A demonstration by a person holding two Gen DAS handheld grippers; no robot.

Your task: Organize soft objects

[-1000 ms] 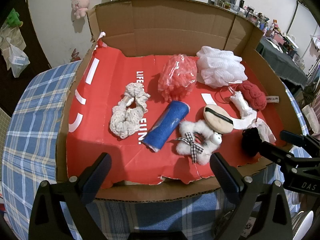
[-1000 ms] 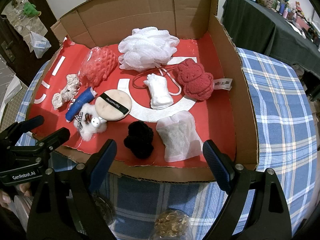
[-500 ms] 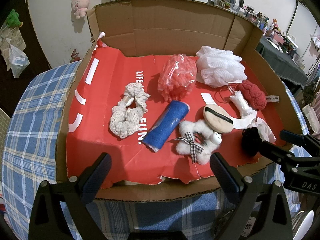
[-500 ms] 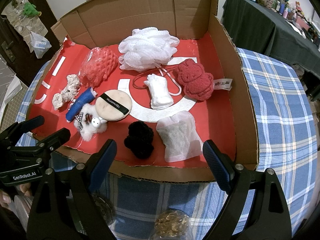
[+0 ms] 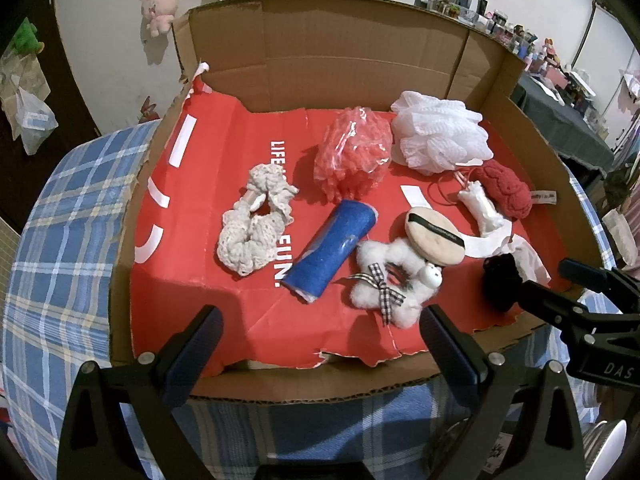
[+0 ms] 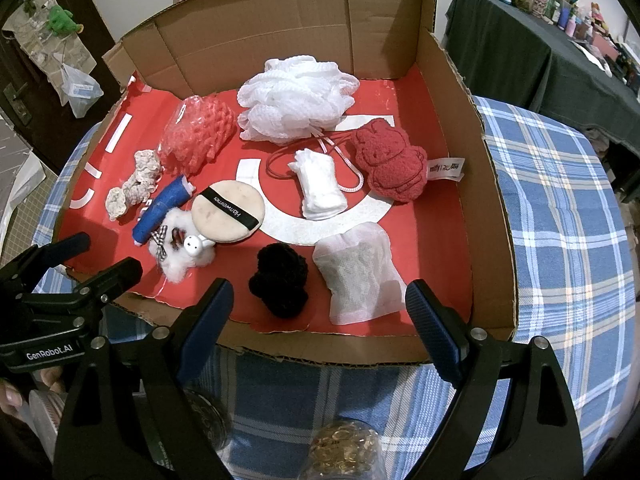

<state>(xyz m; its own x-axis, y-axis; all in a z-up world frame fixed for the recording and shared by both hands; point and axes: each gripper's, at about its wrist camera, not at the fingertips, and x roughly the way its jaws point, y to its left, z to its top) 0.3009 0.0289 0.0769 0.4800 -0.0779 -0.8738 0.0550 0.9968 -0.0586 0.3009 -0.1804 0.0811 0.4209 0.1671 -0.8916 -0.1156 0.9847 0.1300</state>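
From the left wrist view, the left gripper [image 5: 320, 336] hung wide open and empty over the near edge of the cardboard box [image 5: 328, 76], which sat on a blue checked tablecloth [image 5: 52, 248]. On the box's red liner lay a cream lace scrunchie [image 5: 252, 232] toward the left edge, a blue roll [image 5: 332, 252] at the middle, and a white fluffy scrunchie [image 5: 384, 276] with a checked bow, a round powder puff [image 5: 434, 236] resting against it. A pink mesh sponge [image 5: 354, 156] and a white mesh sponge [image 5: 438, 136] sat toward the back wall. From the right wrist view, the right gripper [image 6: 318, 308] was likewise spread wide with nothing between its fingers, above the near edge before a black scrunchie [image 6: 280, 280] and a white mesh pouch [image 6: 356, 276]. A red plush sponge [image 6: 390, 164] lay near the right wall, a folded white cloth [image 6: 322, 188] just beside it. Nothing had shifted over the preceding second: both grippers and every item held their places, so the sorting stood paused, with all the soft things inside the box but loosely scattered rather than grouped.
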